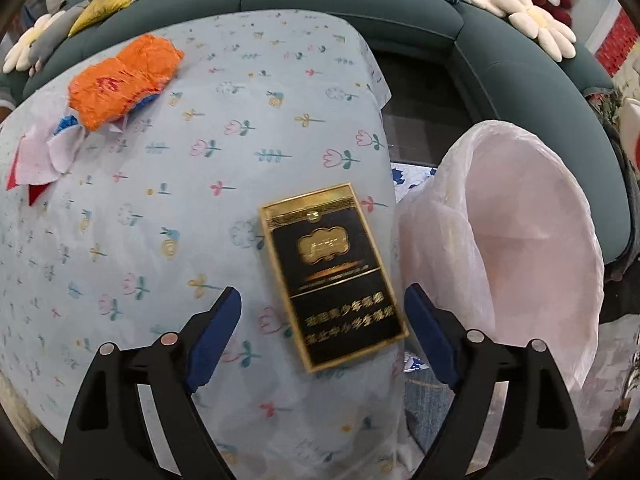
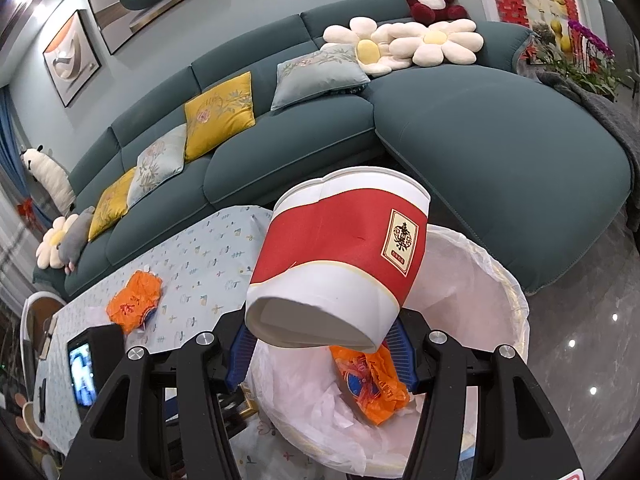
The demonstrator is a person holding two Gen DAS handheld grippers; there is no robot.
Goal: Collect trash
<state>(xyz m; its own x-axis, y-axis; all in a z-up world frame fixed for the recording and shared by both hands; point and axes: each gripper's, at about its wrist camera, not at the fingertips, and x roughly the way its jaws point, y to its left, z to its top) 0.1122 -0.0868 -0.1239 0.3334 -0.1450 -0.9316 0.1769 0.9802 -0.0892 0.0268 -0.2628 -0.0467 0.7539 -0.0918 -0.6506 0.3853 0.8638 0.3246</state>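
Right gripper (image 2: 320,344) pinches the paper cup (image 2: 340,256) base, tilted over the lined bin (image 2: 516,304). Left gripper (image 1: 324,332), fingers spread, straddles the cigarette pack (image 1: 332,276) flat on the surface (image 1: 160,208); its long axis points away.

- The cigarette box (image 1: 333,276) lies flat on the bench (image 1: 160,220), near its right edge, between the spread fingers of the left hand-held gripper (image 1: 323,336).
- The crumpled wrapper (image 1: 120,80) rests on the bench at its far left, well apart from the box, with scraps of paper (image 1: 44,156) just beside it.
- The lined bin (image 2: 496,280) stands on the floor just beside the bench's right end.
- The paper cup (image 2: 340,256) is tilted over the bin's mouth, with the right hand-held gripper (image 2: 324,352) at its base.
- A plastic bag (image 2: 372,384) lies inside the bin.
- The sofa (image 2: 480,140) runs behind the bench and bin, carrying cushions (image 2: 218,114).
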